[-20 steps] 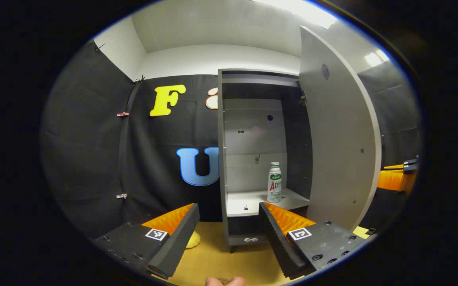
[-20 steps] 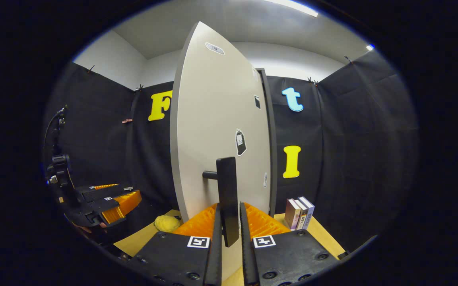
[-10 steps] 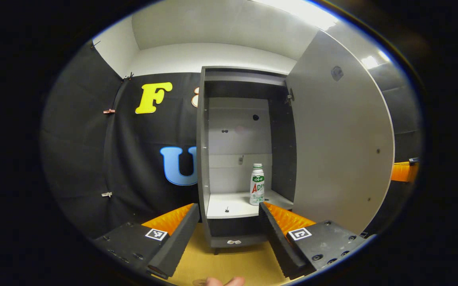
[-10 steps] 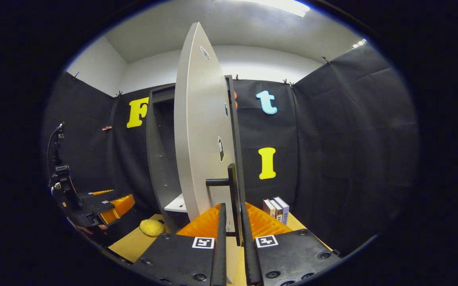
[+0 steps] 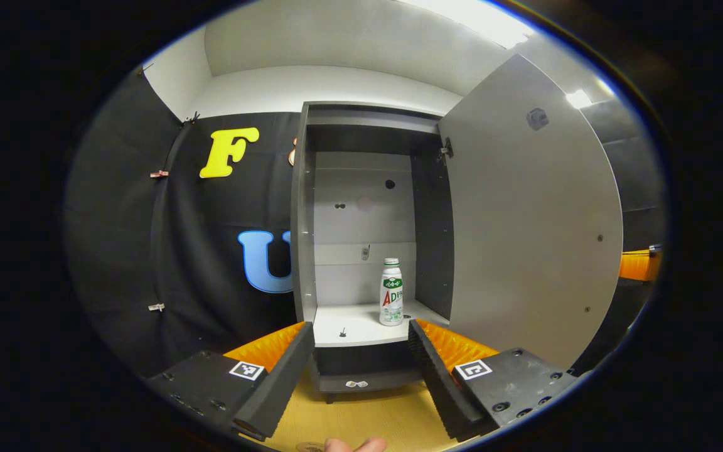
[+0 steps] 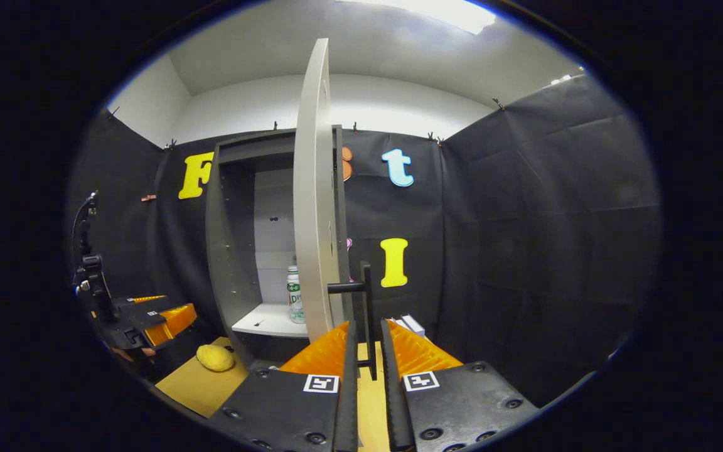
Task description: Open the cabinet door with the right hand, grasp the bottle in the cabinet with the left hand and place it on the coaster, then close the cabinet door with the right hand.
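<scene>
Two grippers in play. Right gripper [image 6: 364, 351] points level at the door's edge, fingers nearly closed around the black door handle [image 6: 368, 314], both pads against the bar. Cabinet door [image 5: 531, 220] is swung wide; in right gripper view it shows almost edge-on at 12 o'clock, w/ the handle just right of it.

Left gripper [image 5: 355, 370] sits low in front of the cabinet [image 5: 302, 220], level, jaws spread wide w/ nothing between them; a fingertip of the holding hand [image 5: 355, 444] peeks in at 6 o'clock. In right gripper view it's at 9 o'clock, well apart from the door.

Bottle [image 5: 391, 292] stands upright on the white shelf [image 5: 352, 326], toward the shelf's right side, near the right inner wall; free shelf to its left. Door's at 3 o'clock from the bottle, off the opening. Yellow lump [image 6: 214, 357] on the tabletop [image 6: 198, 386] at 8 o'clock in right gripper view, beside the cabinet base.
</scene>
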A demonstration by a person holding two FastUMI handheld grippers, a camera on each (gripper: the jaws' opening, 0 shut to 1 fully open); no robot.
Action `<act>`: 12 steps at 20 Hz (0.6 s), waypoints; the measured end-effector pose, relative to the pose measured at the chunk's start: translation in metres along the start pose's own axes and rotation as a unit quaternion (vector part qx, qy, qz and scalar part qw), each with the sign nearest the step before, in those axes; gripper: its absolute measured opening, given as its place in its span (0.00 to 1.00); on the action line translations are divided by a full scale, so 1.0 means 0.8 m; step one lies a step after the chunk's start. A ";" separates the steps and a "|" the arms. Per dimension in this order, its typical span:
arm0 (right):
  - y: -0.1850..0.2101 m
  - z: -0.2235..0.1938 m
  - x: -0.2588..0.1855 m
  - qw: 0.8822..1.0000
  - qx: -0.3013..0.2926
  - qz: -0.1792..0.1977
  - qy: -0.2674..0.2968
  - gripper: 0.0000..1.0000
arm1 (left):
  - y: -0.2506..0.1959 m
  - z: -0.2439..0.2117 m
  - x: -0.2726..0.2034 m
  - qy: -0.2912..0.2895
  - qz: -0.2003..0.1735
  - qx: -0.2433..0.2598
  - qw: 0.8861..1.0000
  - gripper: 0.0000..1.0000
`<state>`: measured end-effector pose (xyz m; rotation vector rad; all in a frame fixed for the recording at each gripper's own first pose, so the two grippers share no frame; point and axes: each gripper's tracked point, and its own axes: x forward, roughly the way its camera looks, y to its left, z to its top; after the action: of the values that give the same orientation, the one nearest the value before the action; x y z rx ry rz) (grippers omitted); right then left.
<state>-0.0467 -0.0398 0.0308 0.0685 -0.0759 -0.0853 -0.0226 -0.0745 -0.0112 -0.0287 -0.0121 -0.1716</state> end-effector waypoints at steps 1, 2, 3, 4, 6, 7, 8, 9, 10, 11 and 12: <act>-0.003 0.004 -0.003 1.000 0.004 0.000 -0.002 0.23 | -0.001 -0.001 0.004 0.001 -0.002 0.000 1.000 0.94; 0.001 0.005 -0.008 1.000 0.010 0.007 0.000 0.23 | -0.003 -0.001 0.006 0.003 -0.004 -0.001 1.000 0.94; 0.004 0.004 -0.007 1.000 0.014 0.013 0.003 0.23 | -0.006 -0.003 0.010 0.004 -0.008 -0.003 1.000 0.94; 0.007 0.005 -0.009 1.000 0.015 0.018 0.007 0.23 | -0.008 -0.005 0.013 0.006 -0.011 -0.004 1.000 0.94; 0.006 0.008 -0.015 1.000 0.012 0.012 0.010 0.23 | -0.012 -0.006 0.021 0.008 -0.015 -0.007 1.000 0.95; 0.016 0.011 -0.020 1.000 0.015 0.020 0.009 0.23 | -0.013 -0.008 0.026 0.009 -0.017 -0.007 1.000 0.94; 0.030 0.012 -0.022 0.999 0.026 0.035 0.014 0.23 | -0.014 -0.010 0.030 0.009 -0.018 -0.008 1.000 0.92; 0.041 0.011 -0.028 0.998 0.034 0.044 0.021 0.23 | -0.017 -0.012 0.038 0.010 -0.021 -0.008 1.000 0.92; 0.053 0.010 -0.031 0.997 0.038 0.060 0.024 0.23 | -0.020 -0.013 0.045 0.010 -0.025 -0.007 1.000 0.92; 0.063 0.009 -0.035 0.996 0.036 0.072 0.030 0.29 | -0.024 -0.014 0.054 0.010 -0.028 -0.006 1.000 0.95; 0.070 0.006 -0.035 0.996 0.028 0.079 0.035 0.27 | -0.028 -0.013 0.063 0.009 -0.031 -0.004 0.999 0.95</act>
<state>-0.0706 0.0177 0.0375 0.1202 -0.0143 0.0765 0.0233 -0.1051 -0.0203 -0.0349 0.0049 -0.2332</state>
